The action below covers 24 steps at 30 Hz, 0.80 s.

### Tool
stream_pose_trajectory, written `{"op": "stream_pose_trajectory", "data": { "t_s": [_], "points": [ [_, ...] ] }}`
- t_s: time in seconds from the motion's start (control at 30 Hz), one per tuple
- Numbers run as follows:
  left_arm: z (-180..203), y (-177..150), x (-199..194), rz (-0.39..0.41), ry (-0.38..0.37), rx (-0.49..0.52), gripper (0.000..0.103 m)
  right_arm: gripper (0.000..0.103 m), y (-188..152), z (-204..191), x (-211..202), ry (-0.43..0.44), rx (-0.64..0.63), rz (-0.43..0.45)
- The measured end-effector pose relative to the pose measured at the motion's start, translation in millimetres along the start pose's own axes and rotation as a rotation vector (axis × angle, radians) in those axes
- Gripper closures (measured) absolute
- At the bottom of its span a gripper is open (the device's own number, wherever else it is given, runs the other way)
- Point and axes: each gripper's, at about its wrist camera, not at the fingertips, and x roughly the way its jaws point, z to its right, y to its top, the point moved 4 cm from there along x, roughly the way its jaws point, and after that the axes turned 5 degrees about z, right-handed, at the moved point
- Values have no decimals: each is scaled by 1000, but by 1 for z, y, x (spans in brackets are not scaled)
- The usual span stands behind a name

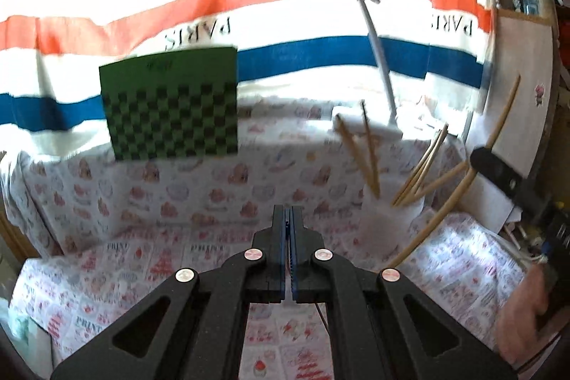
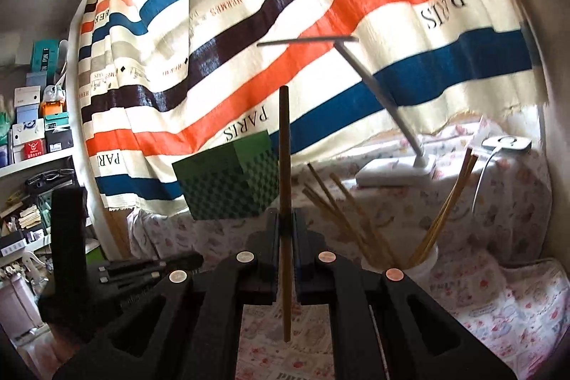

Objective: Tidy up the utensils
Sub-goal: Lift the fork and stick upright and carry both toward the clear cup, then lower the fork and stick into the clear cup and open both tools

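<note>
My left gripper [image 1: 286, 212] is shut with nothing between its fingers, raised above the patterned tablecloth [image 1: 178, 219]. To its right stand two white cups, one [image 1: 370, 216] with a few bamboo chopsticks [image 1: 359, 148], the other [image 1: 413, 212] with several chopsticks [image 1: 424, 170]. My right gripper [image 2: 286, 219] is shut on one long brown chopstick [image 2: 284, 148], held upright. From the left wrist view the right gripper [image 1: 479, 159] sits at the right edge, its chopstick [image 1: 438, 219] slanting past the cups. In the right wrist view the cup [image 2: 422, 264] with chopsticks [image 2: 449, 212] is just right of the fingers.
A green checkered box [image 1: 171, 102] [image 2: 228, 180] stands at the back of the table. A white desk lamp [image 1: 381, 70] [image 2: 392, 173] rises behind the cups. A striped cloth [image 2: 320, 24] hangs behind. Shelves with boxes [image 2: 35, 116] fill the left. A hand [image 1: 523, 308] grips the right tool.
</note>
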Motion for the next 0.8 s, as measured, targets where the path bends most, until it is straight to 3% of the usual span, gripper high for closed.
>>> {"op": "stream_pose_trajectory", "data": {
  "t_s": [0.13,0.27,0.4,0.53,0.6,0.8],
  "points": [
    [12,29,-11,96,-55,-19,102,96,17,5,-19,-24,20,78],
    [21,61,-14,140,-74,-45,102,96,49,4,-42,-52,-18,186],
    [35,89,-11,195,-73,-37,102,96,85,-2,-48,-142,-129,264],
    [52,102,-1,246,-95,-16,102,96,104,13,-48,-232,-142,336],
    [61,102,13,255,-95,-20,102,96,104,22,-37,-266,-152,341],
    [92,90,79,205,-84,18,102,96,82,60,29,-323,-130,220]
  ]
}}
